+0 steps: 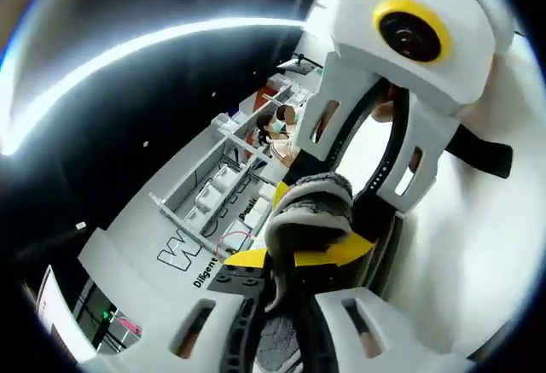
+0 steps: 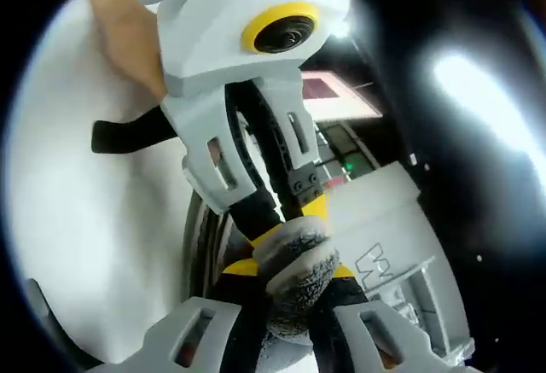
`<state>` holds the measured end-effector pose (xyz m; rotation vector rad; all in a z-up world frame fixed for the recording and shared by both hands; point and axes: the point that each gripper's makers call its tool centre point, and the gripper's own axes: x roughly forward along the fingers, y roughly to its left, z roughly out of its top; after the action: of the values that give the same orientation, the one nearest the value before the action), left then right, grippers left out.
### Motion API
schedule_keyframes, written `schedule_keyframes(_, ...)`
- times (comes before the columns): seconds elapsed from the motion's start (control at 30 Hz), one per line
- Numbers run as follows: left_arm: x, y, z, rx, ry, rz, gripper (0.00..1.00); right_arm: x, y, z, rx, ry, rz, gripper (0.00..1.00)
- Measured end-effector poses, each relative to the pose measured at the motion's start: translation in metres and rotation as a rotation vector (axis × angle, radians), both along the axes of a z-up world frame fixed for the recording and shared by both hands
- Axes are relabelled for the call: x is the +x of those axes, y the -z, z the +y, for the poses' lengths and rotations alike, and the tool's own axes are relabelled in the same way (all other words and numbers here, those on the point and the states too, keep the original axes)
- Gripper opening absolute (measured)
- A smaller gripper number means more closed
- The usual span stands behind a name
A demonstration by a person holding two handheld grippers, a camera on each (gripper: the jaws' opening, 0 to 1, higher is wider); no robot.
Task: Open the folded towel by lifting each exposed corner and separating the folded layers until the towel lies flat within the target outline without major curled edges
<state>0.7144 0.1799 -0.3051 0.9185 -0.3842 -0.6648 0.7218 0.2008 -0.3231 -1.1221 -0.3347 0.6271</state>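
The grey towel [image 1: 311,206] is a thick bunched fold, raised off the white table [image 1: 478,245]. My left gripper [image 1: 290,262] rises from the bottom of the left gripper view, its yellow-padded jaws shut on the fold. My right gripper [image 1: 354,211] reaches down from the upper right and meets the same fold nose to nose. In the right gripper view the towel [image 2: 294,275] sits pinched in my right gripper [image 2: 290,300], and my left gripper [image 2: 294,211] comes in from above, closed on its upper end. The rest of the towel is hidden behind the jaws.
A pale grey rack [image 1: 205,194] with shelves and black lettering stands behind the grippers, also seen as the rack [image 2: 401,245]. A seated person [image 1: 277,125] is far off. A pink screen [image 2: 320,87] glows in the dark room. A hand [image 2: 128,23] holds the left gripper.
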Motion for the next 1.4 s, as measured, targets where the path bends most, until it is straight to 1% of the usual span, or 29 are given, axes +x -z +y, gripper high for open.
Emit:
schedule_keyframes(0.03,0.0,0.0,0.0,-0.003,0.001,0.003,0.06,0.0,0.001,0.0,0.025,0.0,0.022,0.13)
schedule_keyframes(0.07,-0.001,0.0,-0.001,-0.008,0.001,0.011,0.05,0.002,-0.002,-0.001,0.061,0.005,0.03,0.16)
schedule_keyframes(0.13,-0.002,0.0,-0.002,-0.036,0.02,0.033,0.05,0.002,-0.004,0.0,0.071,0.005,0.026,0.2)
schedule_keyframes(0.17,0.0,0.0,-0.001,-0.034,0.014,0.032,0.05,0.0,-0.004,-0.001,0.076,0.01,0.031,0.21)
schedule_keyframes(0.23,0.004,0.002,0.0,-0.04,0.005,0.048,0.04,-0.004,0.0,0.001,0.13,0.005,0.097,0.22)
schedule_keyframes(0.27,0.005,0.003,0.001,-0.054,-0.003,0.07,0.04,-0.005,0.001,0.001,0.159,0.006,0.123,0.27)
schedule_keyframes(0.3,0.006,0.004,0.003,-0.083,-0.012,0.1,0.04,-0.007,0.0,0.002,0.221,0.005,0.162,0.31)
schedule_keyframes(0.33,0.009,0.004,0.004,-0.113,-0.008,0.124,0.04,-0.007,-0.001,0.001,0.253,0.014,0.181,0.37)
schedule_keyframes(0.37,0.01,0.004,0.005,-0.13,-0.012,0.141,0.04,-0.007,-0.001,0.001,0.245,0.02,0.177,0.42)
schedule_keyframes(0.4,0.013,0.004,0.007,-0.148,-0.016,0.16,0.04,-0.007,0.0,0.0,0.244,0.029,0.176,0.44)
schedule_keyframes(0.47,0.016,0.004,0.009,-0.154,-0.019,0.169,0.04,-0.008,-0.001,-0.001,0.248,0.033,0.172,0.46)
schedule_keyframes(0.5,0.018,0.005,0.01,-0.16,-0.026,0.18,0.04,-0.009,-0.004,-0.002,0.257,0.039,0.166,0.46)
schedule_keyframes(0.53,0.022,0.007,0.015,-0.185,-0.06,0.218,0.04,-0.01,-0.007,-0.003,0.265,0.045,0.16,0.44)
schedule_keyframes(0.57,0.022,0.006,0.015,-0.192,-0.056,0.214,0.04,-0.011,-0.011,-0.005,0.276,0.047,0.152,0.43)
schedule_keyframes(0.6,0.023,0.004,0.016,-0.2,-0.052,0.21,0.04,-0.01,-0.013,-0.009,0.31,0.063,0.16,0.43)
schedule_keyframes(0.63,0.025,0.003,0.019,-0.219,-0.061,0.222,0.04,-0.008,-0.016,-0.013,0.344,0.079,0.168,0.44)
schedule_keyframes(0.7,0.026,0.004,0.02,-0.225,-0.065,0.233,0.04,-0.008,-0.019,-0.016,0.396,0.077,0.196,0.42)
schedule_keyframes(0.9,0.022,0.004,0.018,-0.235,-0.062,0.237,0.04,-0.008,-0.028,-0.023,0.419,0.083,0.172,0.4)
schedule_keyframes(0.93,0.023,0.003,0.019,-0.263,-0.056,0.254,0.04,-0.008,-0.031,-0.024,0.431,0.084,0.166,0.4)
schedule_keyframes(0.97,0.024,0.002,0.021,-0.273,-0.058,0.259,0.04,-0.009,-0.034,-0.025,0.443,0.088,0.162,0.38)
schedule_keyframes(1.0,0.025,0.002,0.023,-0.292,-0.062,0.272,0.04,-0.011,-0.039,-0.027,0.466,0.091,0.153,0.35)
schedule_keyframes(1.03,0.024,0.002,0.025,-0.334,-0.063,0.303,0.04,-0.015,-0.052,-0.029,0.505,0.064,0.11,0.32)
schedule_keyframes(1.07,0.023,0.001,0.026,-0.351,-0.063,0.314,0.04,-0.016,-0.058,-0.032,0.527,0.055,0.092,0.31)
schedule_keyframes(1.1,0.026,0.001,0.028,-0.371,-0.065,0.329,0.04,-0.018,-0.066,-0.038,0.568,0.047,0.071,0.31)
schedule_keyframes(1.13,0.029,0.002,0.029,-0.376,-0.064,0.335,0.04,-0.017,-0.067,-0.042,0.576,0.053,0.073,0.33)
schedule_keyframes(1.2,0.028,0.002,0.028,-0.383,-0.056,0.345,0.04,-0.009,-0.061,-0.05,0.6,0.103,0.117,0.37)
schedule_keyframes(1.23,0.027,0.003,0.026,-0.375,-0.058,0.344,0.04,-0.008,-0.06,-0.05,0.616,0.104,0.133,0.38)
schedule_keyframes(1.3,0.024,0.004,0.022,-0.349,-0.054,0.328,0.04,-0.007,-0.062,-0.051,0.623,0.097,0.133,0.38)
schedule_keyframes(1.4,0.021,0.004,0.02,-0.342,-0.049,0.322,0.04,-0.008,-0.065,-0.056,0.637,0.107,0.117,0.38)
